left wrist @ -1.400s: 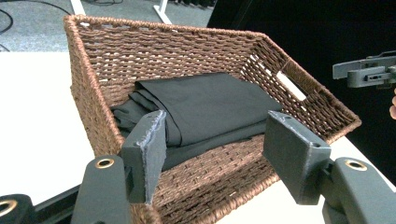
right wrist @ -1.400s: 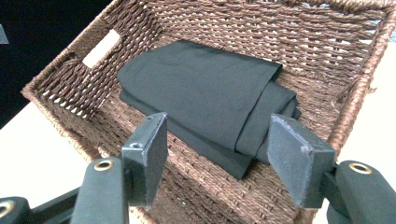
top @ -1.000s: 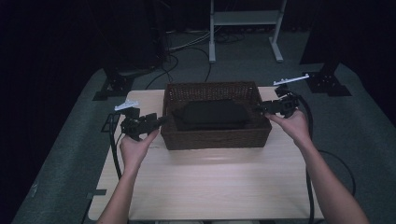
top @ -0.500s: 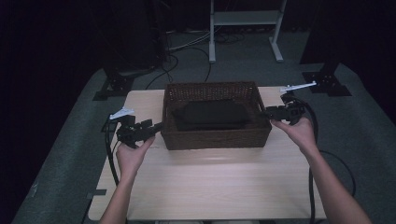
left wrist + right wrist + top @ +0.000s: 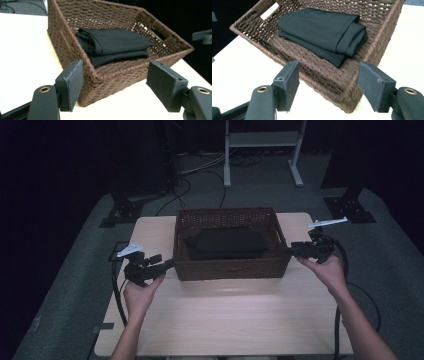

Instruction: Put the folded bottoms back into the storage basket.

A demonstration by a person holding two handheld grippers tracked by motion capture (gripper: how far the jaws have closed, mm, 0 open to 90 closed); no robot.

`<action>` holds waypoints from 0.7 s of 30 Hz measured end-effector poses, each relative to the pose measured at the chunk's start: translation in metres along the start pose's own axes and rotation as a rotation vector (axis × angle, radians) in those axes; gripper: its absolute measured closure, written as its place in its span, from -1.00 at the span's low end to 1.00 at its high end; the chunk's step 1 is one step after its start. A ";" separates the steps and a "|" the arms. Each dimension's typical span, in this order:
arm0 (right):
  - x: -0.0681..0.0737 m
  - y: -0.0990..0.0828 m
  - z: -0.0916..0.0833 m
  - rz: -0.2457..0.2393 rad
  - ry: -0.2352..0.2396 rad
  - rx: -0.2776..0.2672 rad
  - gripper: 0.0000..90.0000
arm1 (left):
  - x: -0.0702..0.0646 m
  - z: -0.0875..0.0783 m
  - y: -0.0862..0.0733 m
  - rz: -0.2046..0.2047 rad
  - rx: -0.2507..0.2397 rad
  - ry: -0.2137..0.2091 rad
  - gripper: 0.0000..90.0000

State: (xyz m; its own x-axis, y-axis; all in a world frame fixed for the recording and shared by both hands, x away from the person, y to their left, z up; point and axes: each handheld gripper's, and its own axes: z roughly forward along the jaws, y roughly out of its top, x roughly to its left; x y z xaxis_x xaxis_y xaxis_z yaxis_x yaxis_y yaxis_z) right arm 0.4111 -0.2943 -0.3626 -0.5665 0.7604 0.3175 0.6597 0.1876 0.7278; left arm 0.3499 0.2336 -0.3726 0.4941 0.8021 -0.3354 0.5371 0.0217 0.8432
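Note:
A brown wicker basket [image 5: 227, 269] stands on the light wooden table [image 5: 225, 320] and holds a folded black cloth [image 5: 225, 242]. My left gripper [image 5: 168, 265] is at the basket's near left corner. Its jaws have just been opening and now stand open, with the basket's corner [image 5: 110, 82] just beyond the pads and untouched. At the right end of the basket my right gripper [image 5: 291, 252] is also open. In its view the pads [image 5: 289, 85] stand apart in front of the basket wall [image 5: 329, 82], and the cloth [image 5: 319, 27] lies beyond.
The basket has handle slots in its end walls [image 5: 157, 33]. Bare tabletop lies in front of the basket toward the person. Beyond the table are a dark floor, cables, black stand bases [image 5: 347, 207] and a white frame [image 5: 262, 140].
Both hands have drawn back toward the near side of the table and slightly down, away from the basket's ends. Both pairs of jaws have widened a little. The basket has not moved.

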 end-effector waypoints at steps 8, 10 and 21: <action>0.000 -0.014 -0.006 0.001 0.000 -0.010 -0.28 | -0.003 -0.004 -0.010 0.021 0.002 0.015 -0.40; 0.001 -0.017 -0.007 -0.003 0.001 -0.011 -0.28 | -0.004 -0.006 -0.012 0.022 -0.010 0.010 -0.40; 0.004 -0.033 -0.014 -0.011 0.009 -0.018 -0.30 | -0.001 -0.014 -0.028 0.006 -0.021 0.015 -0.47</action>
State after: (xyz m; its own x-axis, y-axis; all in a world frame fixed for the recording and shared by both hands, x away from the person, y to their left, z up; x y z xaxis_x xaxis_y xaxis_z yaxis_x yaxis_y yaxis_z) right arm 0.3800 -0.3057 -0.3772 -0.5780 0.7530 0.3146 0.6444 0.1846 0.7421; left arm 0.3250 0.2403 -0.3897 0.4866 0.8112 -0.3244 0.5199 0.0295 0.8537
